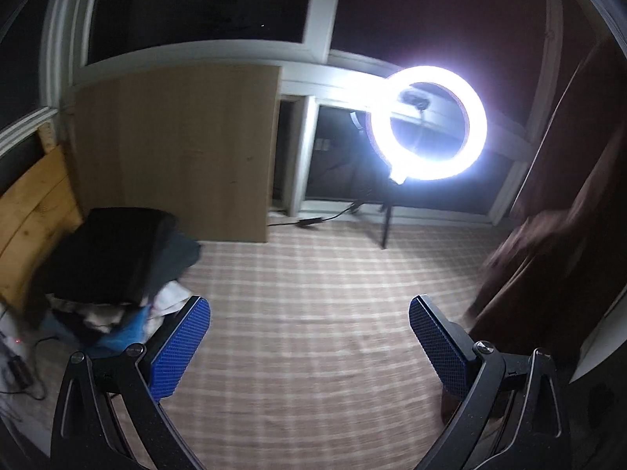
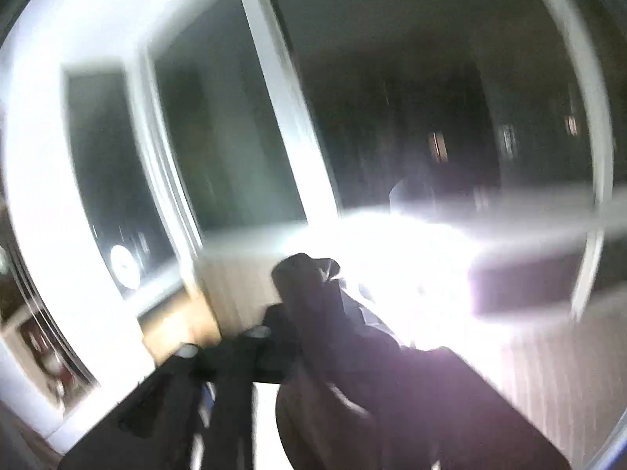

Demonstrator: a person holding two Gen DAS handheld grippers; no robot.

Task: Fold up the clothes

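Observation:
In the left wrist view my left gripper (image 1: 309, 309) stands open over the checked mat (image 1: 313, 352), its blue pads (image 1: 180, 348) wide apart with nothing between them. A heap of dark and light clothes (image 1: 117, 266) lies on the mat to its left. A dark brown garment (image 1: 548, 258) hangs blurred at the right edge. The right wrist view is heavily smeared. There a dark garment (image 2: 352, 352) drapes over my right gripper (image 2: 298, 352) and hides one finger; the other black finger (image 2: 235, 368) shows to its left. Whether the pads press on the cloth I cannot tell.
A lit ring light (image 1: 429, 123) on a tripod stands at the back of the mat, with a cable on the floor beside it. A tall wooden board (image 1: 176, 149) leans against the window wall. Loose cables (image 1: 19, 372) lie at the far left.

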